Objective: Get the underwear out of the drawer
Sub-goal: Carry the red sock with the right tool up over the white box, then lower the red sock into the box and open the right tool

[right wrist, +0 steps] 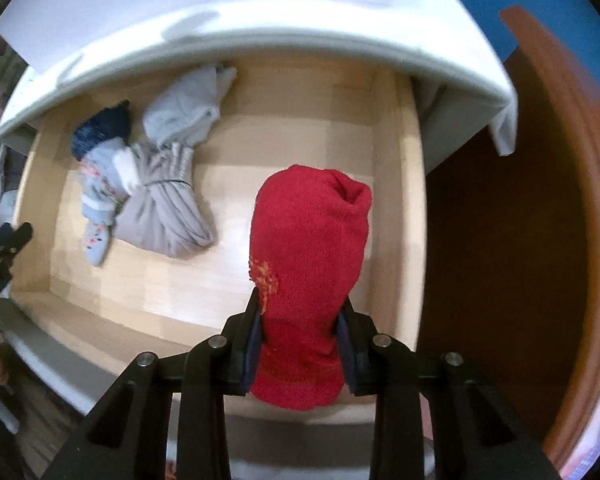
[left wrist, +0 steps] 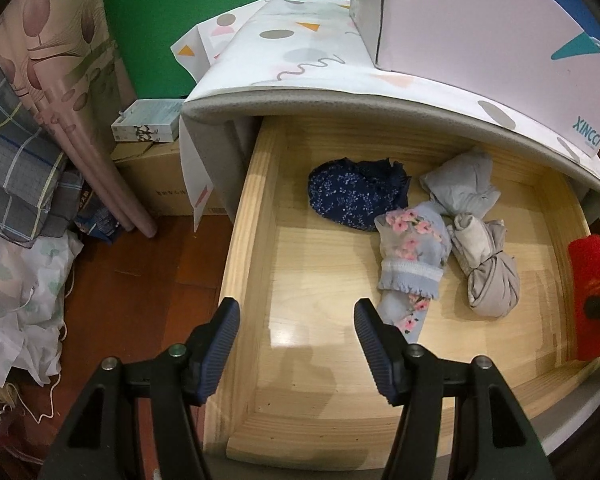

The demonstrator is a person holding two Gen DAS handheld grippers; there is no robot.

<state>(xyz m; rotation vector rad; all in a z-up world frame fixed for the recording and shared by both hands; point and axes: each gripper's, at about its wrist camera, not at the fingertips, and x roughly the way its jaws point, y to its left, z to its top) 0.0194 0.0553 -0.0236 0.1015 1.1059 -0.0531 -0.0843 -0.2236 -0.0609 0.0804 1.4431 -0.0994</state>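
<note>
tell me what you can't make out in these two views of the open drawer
- Left wrist view: the red knit piece is cut off by the fisheye rim.
- Right wrist view: its lower end is hidden between the right gripper pads.
- Both views: the drawer back sits under the cabinet top.
- Right wrist view: navy floral piece is motion-blurred.

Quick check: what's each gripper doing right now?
Left gripper: open, holding nothing, above the wooden drawer.
Right gripper: closed on the red knitted garment.
</note>
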